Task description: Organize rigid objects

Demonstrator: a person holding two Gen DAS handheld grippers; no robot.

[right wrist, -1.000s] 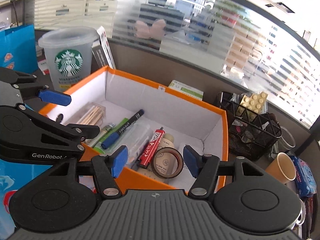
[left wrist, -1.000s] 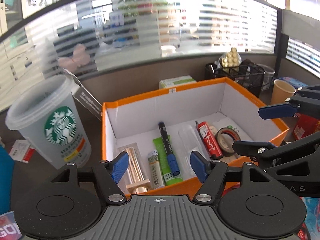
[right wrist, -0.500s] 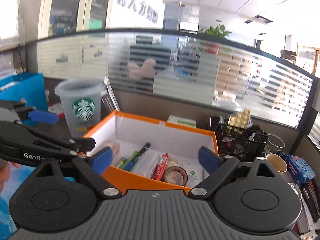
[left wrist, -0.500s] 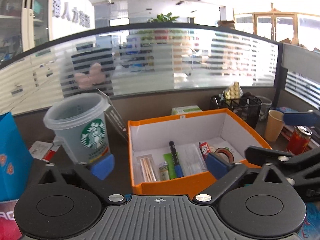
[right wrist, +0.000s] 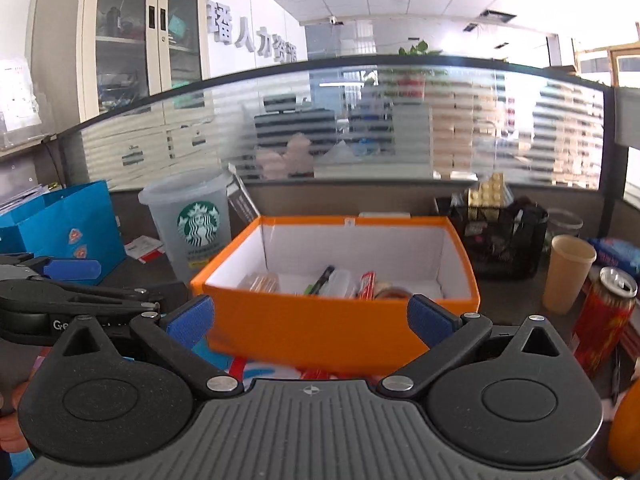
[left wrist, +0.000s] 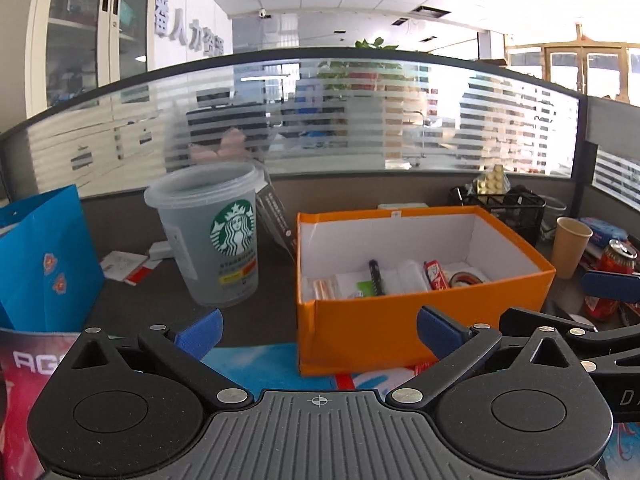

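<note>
An orange box (left wrist: 400, 320) with white inside walls stands on the desk, also in the right wrist view (right wrist: 320, 328). Inside lie a black marker (left wrist: 376, 276), a red tube (left wrist: 435, 274), a tape roll (left wrist: 466, 279), a clear case (left wrist: 412, 276) and a toothpick box (left wrist: 322, 288). My left gripper (left wrist: 318, 330) is open and empty, held back in front of the box. My right gripper (right wrist: 310, 316) is open and empty, also in front of the box. Each gripper shows at the edge of the other's view.
A Starbucks cup (left wrist: 212, 236) stands left of the box. A blue paper bag (left wrist: 44, 264) is at far left. A paper cup (left wrist: 570, 246), a red can (left wrist: 610, 276) and a black mesh basket (left wrist: 508, 208) are at the right. A glass partition runs behind.
Both grippers have pulled back and up away from the box and opened wider. The box now looks smaller and its contents lie farther off.
</note>
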